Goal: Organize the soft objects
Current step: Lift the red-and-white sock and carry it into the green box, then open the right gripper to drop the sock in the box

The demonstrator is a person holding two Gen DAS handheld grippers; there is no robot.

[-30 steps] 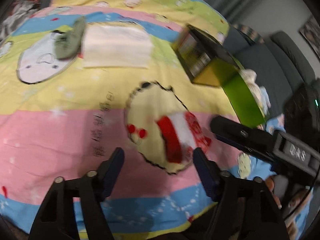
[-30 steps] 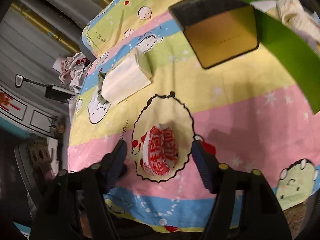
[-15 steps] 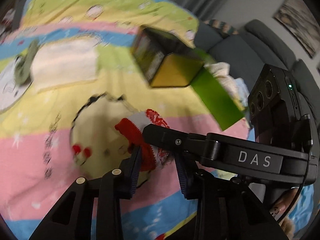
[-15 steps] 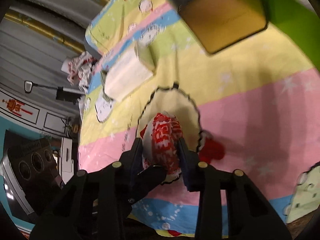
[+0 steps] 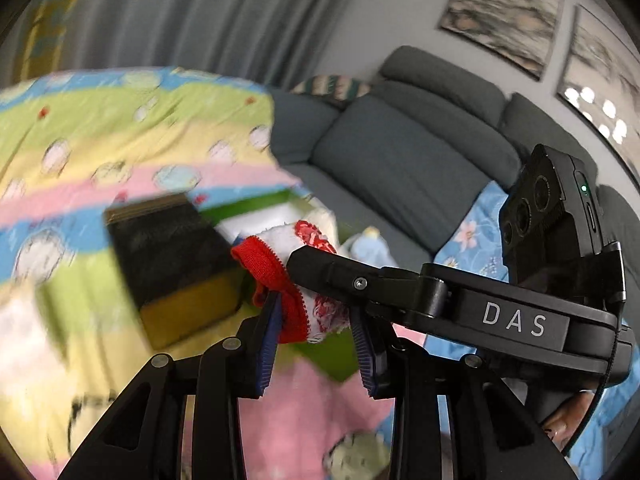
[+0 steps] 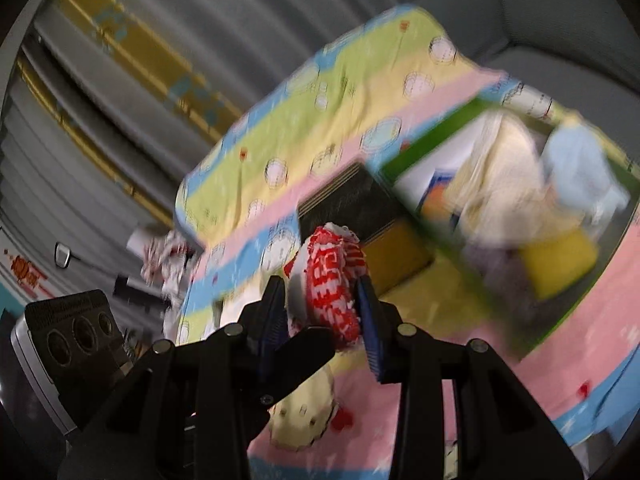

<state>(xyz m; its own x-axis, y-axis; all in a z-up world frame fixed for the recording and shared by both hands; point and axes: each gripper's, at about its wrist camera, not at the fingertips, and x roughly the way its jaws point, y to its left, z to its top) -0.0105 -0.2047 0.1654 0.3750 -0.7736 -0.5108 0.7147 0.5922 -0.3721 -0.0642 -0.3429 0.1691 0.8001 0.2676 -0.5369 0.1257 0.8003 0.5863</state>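
Partway done. Some soft things in the green box (image 6: 416, 152) already. Not in yet: the red and white sock (image 5: 298, 300). Held up in the air over the striped cover (image 6: 288, 128), near the box. Pinched from two sides, by the left gripper (image 5: 314, 316) at the red cuff and the right gripper (image 6: 320, 296) at the patterned end, with both jaws just closed on it. Pointing a bit down, crossed close together.

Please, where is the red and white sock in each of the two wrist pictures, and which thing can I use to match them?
Left wrist: red and white sock at centre, between the left tongs, red cuff leftward.
Right wrist: the sock at centre, clamped in the right tongs.
Shared landmark: the green box beyond the sock in both.
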